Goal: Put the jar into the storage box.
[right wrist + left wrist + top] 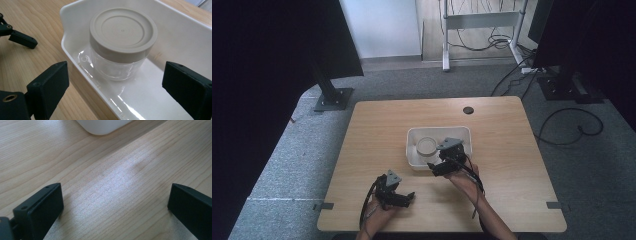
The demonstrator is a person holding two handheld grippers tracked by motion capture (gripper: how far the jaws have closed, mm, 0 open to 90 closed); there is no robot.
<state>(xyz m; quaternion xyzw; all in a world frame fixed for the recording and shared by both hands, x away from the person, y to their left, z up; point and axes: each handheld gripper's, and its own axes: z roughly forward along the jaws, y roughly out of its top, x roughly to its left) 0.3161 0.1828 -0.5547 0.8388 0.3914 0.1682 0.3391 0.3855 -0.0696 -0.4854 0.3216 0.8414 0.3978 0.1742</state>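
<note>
White plastic tray (413, 150) sits near the middle of the high view on the pale wooden worktop (372, 130), and inside it, toward its left half, stands a clear jar (427, 146) with a beige lid. Right tool (438, 166) hovers at the tray's lower edge, just right of centre in the frame, a hand (464, 180) behind it and a cable trailing down the forearm.

From the right gripper view, the jar (120, 50) stands upright in the upper middle of the frame, close to the tray's corner (67, 32), lid (123, 31) on. Both black jaws are spread wide at the bottom corners, nothing between them but the tray rim and floor; the jar lies beyond them, untouched.

Left tool (404, 198) rests low in the high view, lower left of the tray, well apart from it, held over bare wood. Its own view shows jaws wide apart at the bottom corners, empty, wood grain between them, and the tray's rounded corner (102, 126) at the top edge.
</note>
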